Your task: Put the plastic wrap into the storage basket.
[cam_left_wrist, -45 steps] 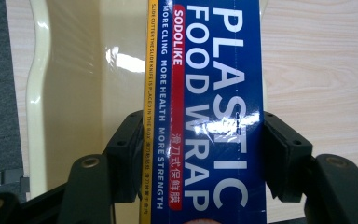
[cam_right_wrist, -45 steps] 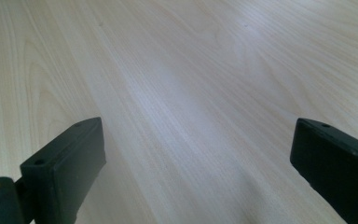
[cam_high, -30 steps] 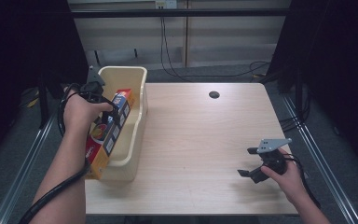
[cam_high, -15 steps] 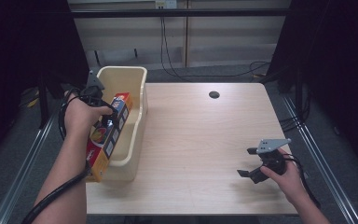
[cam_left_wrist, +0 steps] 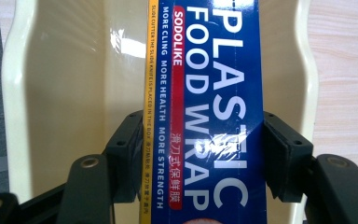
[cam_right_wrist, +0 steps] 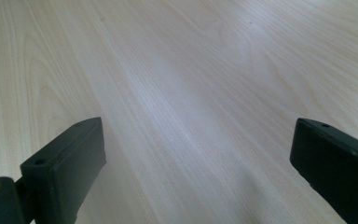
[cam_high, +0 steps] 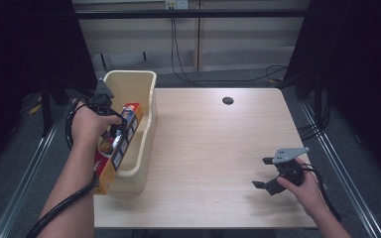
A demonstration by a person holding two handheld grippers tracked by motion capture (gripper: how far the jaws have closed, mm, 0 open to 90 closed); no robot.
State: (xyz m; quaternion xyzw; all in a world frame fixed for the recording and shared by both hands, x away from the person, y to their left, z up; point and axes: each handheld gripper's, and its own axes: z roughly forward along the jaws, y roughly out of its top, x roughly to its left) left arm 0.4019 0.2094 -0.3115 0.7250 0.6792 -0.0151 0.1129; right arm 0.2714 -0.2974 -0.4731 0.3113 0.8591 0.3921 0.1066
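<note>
A long blue, orange and red box of plastic food wrap lies lengthwise over the cream plastic bin at the table's left edge, its near end sticking out past the bin's front. My left gripper is shut on the box, one jaw on each long side, with the bin's cream walls around it. My right gripper hovers open near the table's front right, and bare wood lies between its jaws.
The light wood table has a round dark cable hole at the back. Cables run on the floor behind the table, and metal rails flank it on both sides.
The left hand has drawn the box a little back and down along the bin. The right gripper has barely moved.
</note>
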